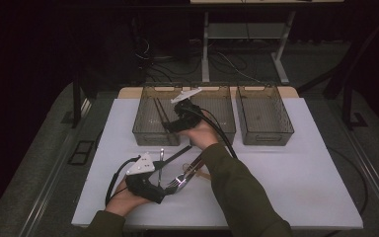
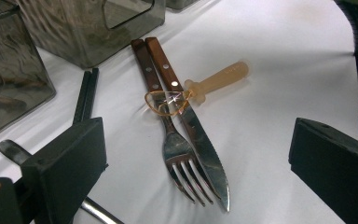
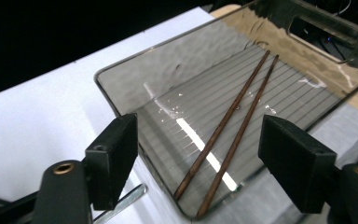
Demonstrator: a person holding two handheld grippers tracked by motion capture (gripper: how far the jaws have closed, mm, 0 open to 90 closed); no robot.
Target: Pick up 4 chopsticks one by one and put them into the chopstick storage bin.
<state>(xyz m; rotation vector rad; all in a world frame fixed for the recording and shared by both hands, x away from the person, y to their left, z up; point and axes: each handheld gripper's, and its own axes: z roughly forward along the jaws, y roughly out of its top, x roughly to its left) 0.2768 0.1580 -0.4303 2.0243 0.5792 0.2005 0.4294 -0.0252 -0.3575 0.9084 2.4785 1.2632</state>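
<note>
**Chopsticks lying in left bin; both grippers standing open**

High view: the right gripper (image 1: 170,126) is hovering at the near right corner of the smoky translucent plastic bin on the far left (image 1: 148,129), first of three such bins in a row along the far edge of the white table (image 1: 301,177). The left gripper (image 1: 164,193) is resting low at the near left, pointing right toward a cluster of cutlery lying on the table just beside it.

Left gripper view: the two black jaws are standing wide apart, gripping nothing. Between and beyond them a steel fork with a brown wooden handle (image 2: 170,140) is lying touching a serrated steel knife with a matching riveted handle (image 2: 193,123). A thin tan rubber band (image 2: 161,103) is looping over both at the necks. A pale beige plastic handle (image 2: 219,80) is lying behind, its blade hidden under the knife.

Right gripper view: the jaws are spread apart, pads touching nothing. The pair of thin dark brown wooden chopsticks (image 3: 228,135) is lying side by side on the ribbed floor of the bin, near tips at the near corner, well below the jaws.
</note>
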